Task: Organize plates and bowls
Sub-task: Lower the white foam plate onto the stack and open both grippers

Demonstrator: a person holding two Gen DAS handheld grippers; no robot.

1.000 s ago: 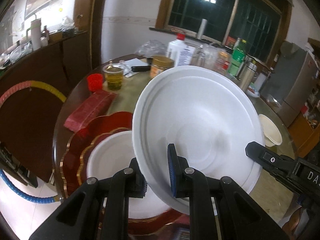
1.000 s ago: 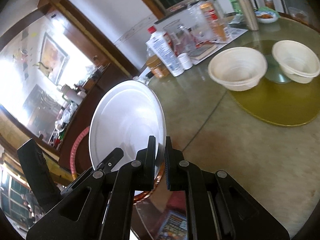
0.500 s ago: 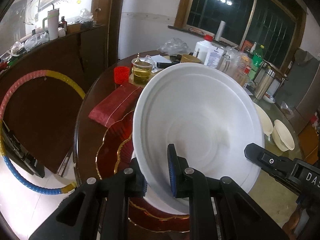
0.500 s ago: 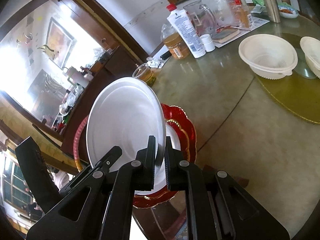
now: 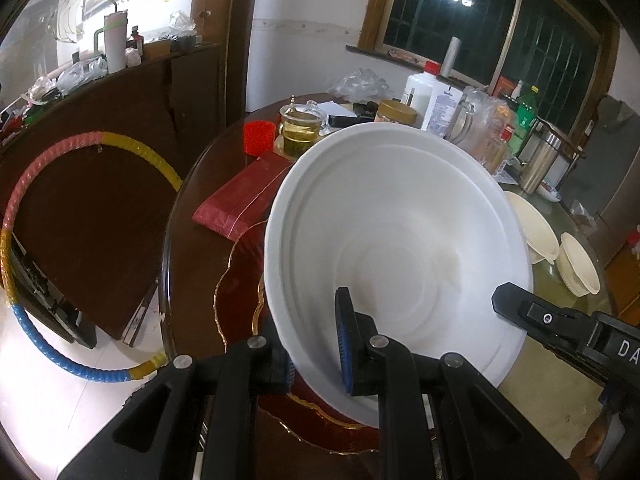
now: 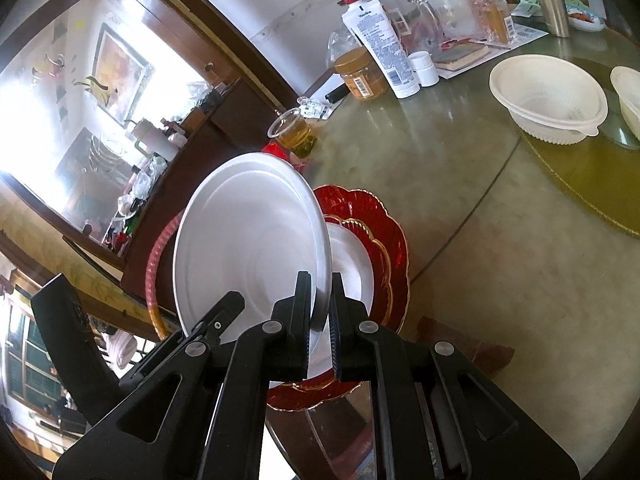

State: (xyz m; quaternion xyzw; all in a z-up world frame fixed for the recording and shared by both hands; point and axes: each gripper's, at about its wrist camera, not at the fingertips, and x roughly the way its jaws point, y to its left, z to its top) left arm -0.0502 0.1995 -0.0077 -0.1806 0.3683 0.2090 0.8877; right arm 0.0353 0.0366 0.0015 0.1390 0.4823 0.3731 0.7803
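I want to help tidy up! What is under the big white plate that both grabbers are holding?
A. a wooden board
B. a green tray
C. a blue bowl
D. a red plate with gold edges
D: in the right wrist view the white plate, clamped by both grippers, is tilted over a red plate with gold edges on the table.

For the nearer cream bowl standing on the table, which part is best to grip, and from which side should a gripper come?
Grip the nearer cream bowl by its rim, one finger inside and one outside the wall. It stands upright and open, with a thin out-turned lip and, it seems, a small tab at the near right. Coming from above on the near side looks easiest, since the second bowl stands close to its right.
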